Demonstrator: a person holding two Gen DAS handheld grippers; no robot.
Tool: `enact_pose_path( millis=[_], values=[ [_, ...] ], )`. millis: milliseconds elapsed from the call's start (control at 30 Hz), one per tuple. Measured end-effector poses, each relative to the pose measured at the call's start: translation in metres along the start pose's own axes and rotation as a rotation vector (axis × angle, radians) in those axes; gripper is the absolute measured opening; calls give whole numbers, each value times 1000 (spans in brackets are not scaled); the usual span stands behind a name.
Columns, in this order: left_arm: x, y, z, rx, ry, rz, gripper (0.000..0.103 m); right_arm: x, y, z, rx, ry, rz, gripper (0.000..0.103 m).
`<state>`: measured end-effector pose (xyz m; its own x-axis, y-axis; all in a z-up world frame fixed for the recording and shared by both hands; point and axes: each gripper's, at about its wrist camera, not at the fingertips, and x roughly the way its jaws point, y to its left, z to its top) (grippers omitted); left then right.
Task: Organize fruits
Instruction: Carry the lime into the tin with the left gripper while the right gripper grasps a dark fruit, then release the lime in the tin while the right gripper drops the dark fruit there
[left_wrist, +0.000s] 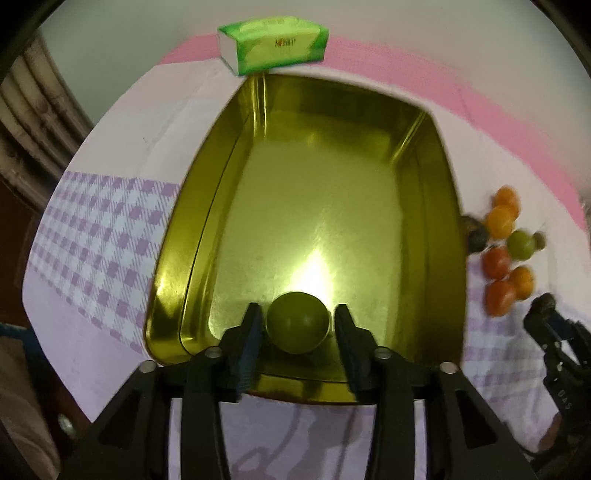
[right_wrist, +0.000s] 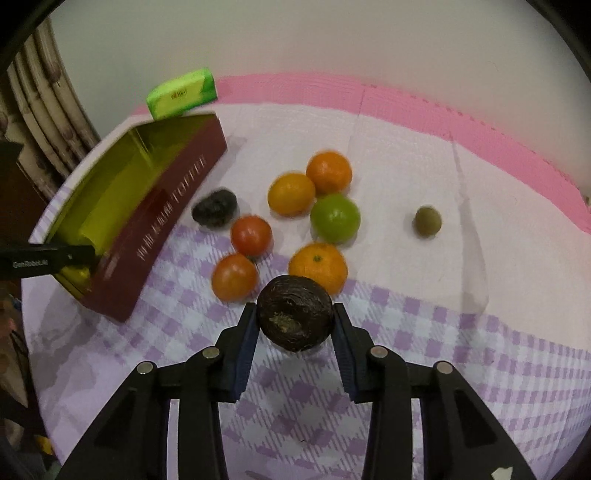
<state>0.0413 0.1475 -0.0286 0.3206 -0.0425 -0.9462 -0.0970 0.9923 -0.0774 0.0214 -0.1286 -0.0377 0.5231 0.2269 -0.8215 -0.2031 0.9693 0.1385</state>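
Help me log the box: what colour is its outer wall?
Dark red box with pale lettering; right wrist view.

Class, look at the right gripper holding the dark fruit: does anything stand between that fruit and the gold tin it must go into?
Nothing visible blocks an upper route. The dark fruit in the right gripper is up off the cloth; the tin lies to its left, open-topped. Only the tin's red wall faces it, so the fruit must pass over that rim.

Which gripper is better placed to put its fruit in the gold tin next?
Left. The left gripper holds the green fruit directly over the gold tin, while the right gripper grips the dark fruit out over the tablecloth.
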Motion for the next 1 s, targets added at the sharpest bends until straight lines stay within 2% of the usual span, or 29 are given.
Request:
enact_pose_path(
  millis=[100,200,300,400,467,600,733,1000],
  values=[
    [-22,5,0,-22,-85,-26,67,-10,16,17,-41,-44,49,36],
    [-41,13,-2,-43,-162,-18,67,-12,42,37,-80,-50,156,36],
    [-59,28,-4,-94,-241,34,70,0,86,59,-159,-21,271,36],
    [-68,47,-7,-138,-273,91,71,17,125,72,-224,14,327,37],
    [-69,61,-9,-169,-274,113,71,31,144,74,-249,43,321,37],
    [-62,76,-13,-216,-259,208,71,61,171,78,-294,100,261,37],
    [-53,87,-14,-252,-226,201,71,76,181,79,-331,124,218,37],
    [-48,85,-12,-250,-210,190,71,84,188,74,-375,127,180,38]
  ],
)
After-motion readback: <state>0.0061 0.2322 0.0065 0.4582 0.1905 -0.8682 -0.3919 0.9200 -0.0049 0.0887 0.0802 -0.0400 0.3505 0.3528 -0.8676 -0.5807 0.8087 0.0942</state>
